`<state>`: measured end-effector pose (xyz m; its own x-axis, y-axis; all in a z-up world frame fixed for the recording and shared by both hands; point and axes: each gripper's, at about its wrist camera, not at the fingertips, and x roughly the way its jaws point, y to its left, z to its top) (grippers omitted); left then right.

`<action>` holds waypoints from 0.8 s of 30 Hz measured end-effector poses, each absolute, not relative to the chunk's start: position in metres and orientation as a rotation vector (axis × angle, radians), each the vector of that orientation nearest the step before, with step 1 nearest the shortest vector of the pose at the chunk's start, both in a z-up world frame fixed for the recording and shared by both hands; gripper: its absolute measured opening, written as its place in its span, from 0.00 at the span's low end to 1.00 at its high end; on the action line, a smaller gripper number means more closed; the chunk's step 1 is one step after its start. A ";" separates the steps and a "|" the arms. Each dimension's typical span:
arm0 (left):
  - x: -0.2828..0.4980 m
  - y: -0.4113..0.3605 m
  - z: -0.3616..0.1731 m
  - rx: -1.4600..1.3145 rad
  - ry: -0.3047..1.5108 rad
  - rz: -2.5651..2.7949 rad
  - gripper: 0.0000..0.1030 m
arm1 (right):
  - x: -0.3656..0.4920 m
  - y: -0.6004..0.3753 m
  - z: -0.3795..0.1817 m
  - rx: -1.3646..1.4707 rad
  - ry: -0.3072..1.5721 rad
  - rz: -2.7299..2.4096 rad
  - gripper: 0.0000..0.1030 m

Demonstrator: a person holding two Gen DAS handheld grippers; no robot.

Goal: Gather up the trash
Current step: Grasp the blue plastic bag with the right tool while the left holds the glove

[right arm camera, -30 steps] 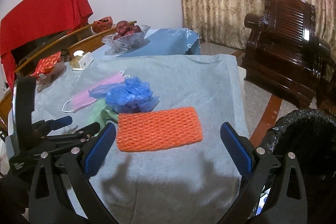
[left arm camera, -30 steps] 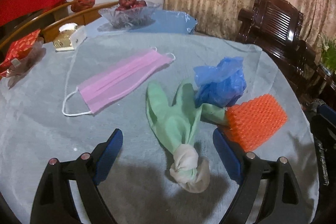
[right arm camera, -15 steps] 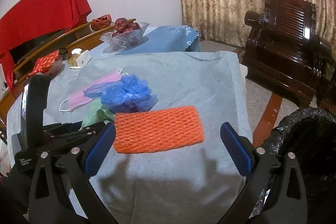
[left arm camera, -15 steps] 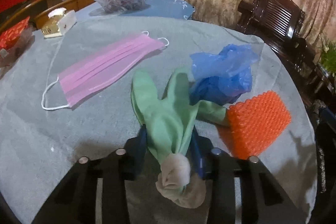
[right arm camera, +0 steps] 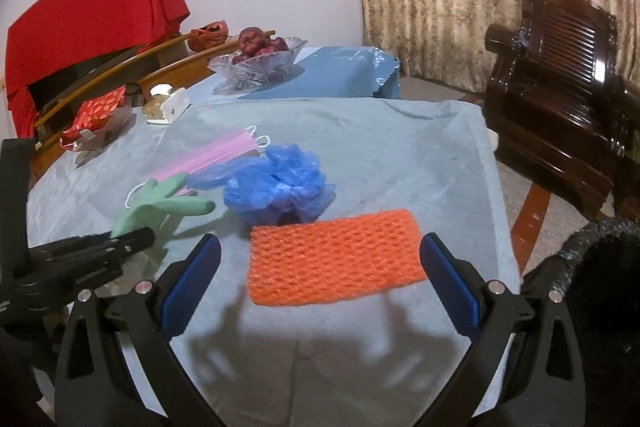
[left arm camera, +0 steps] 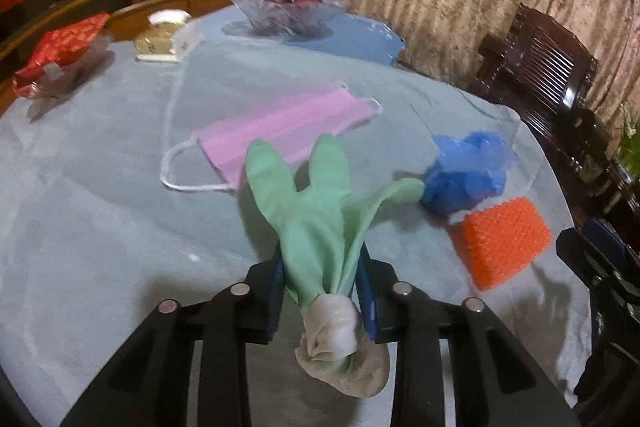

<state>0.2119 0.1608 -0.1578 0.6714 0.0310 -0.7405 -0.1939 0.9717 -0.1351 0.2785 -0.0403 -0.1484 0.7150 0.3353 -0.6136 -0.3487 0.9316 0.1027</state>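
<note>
My left gripper (left arm camera: 320, 267) has a green rubber glove (left arm camera: 316, 227) pinched between its blue pads near the rolled grey cuff, and its jaws are still closing. The glove's fingers hang free above the table in the right wrist view too (right arm camera: 160, 203). Flat on the grey cloth lie a pink face mask (left arm camera: 288, 131), a crumpled blue plastic bag (right arm camera: 276, 187) and an orange foam net (right arm camera: 332, 263). My right gripper (right arm camera: 320, 243) is open, with a finger at either side of the near edge of the foam net and apart from it.
A black-lined trash bin (right arm camera: 600, 267) stands off the table's right edge, by a dark wooden chair (right arm camera: 560, 99). At the back are a glass fruit bowl (right arm camera: 256, 63), a small white box (right arm camera: 166, 105) and a red wrapped packet (right arm camera: 96, 115).
The left jaws went from wide open to closed on the glove, and the glove has come up off the cloth. The right gripper drew a little closer to the orange foam net.
</note>
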 end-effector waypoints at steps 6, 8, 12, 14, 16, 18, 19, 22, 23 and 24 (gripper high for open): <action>0.216 0.166 -0.143 -0.158 0.761 0.157 0.30 | 0.295 -0.018 -0.145 -0.020 0.665 0.408 0.94; 0.220 0.169 -0.140 -0.152 0.749 0.159 0.30 | 0.300 -0.013 -0.145 -0.019 0.663 0.417 0.94; 0.227 0.173 -0.139 -0.144 0.735 0.171 0.30 | 0.315 0.002 -0.146 -0.018 0.667 0.435 0.94; 0.227 0.176 -0.139 -0.136 0.728 0.180 0.30 | 0.322 0.009 -0.148 -0.025 0.674 0.442 0.94; 0.230 0.180 -0.139 -0.133 0.727 0.189 0.30 | 0.330 0.016 -0.152 -0.050 0.692 0.434 0.94; 0.230 0.185 -0.140 -0.131 0.726 0.201 0.30 | 0.335 0.020 -0.155 -0.053 0.701 0.440 0.94; 0.230 0.186 -0.141 -0.131 0.725 0.204 0.30 | 0.340 0.022 -0.157 -0.050 0.711 0.444 0.94; 0.230 0.192 -0.142 -0.137 0.725 0.212 0.30 | 0.348 0.026 -0.163 -0.038 0.732 0.454 0.94; 0.230 0.193 -0.142 -0.137 0.726 0.213 0.30 | 0.351 0.026 -0.164 -0.033 0.738 0.457 0.94; 0.230 0.194 -0.143 -0.137 0.728 0.214 0.30 | 0.352 0.028 -0.165 -0.029 0.742 0.459 0.94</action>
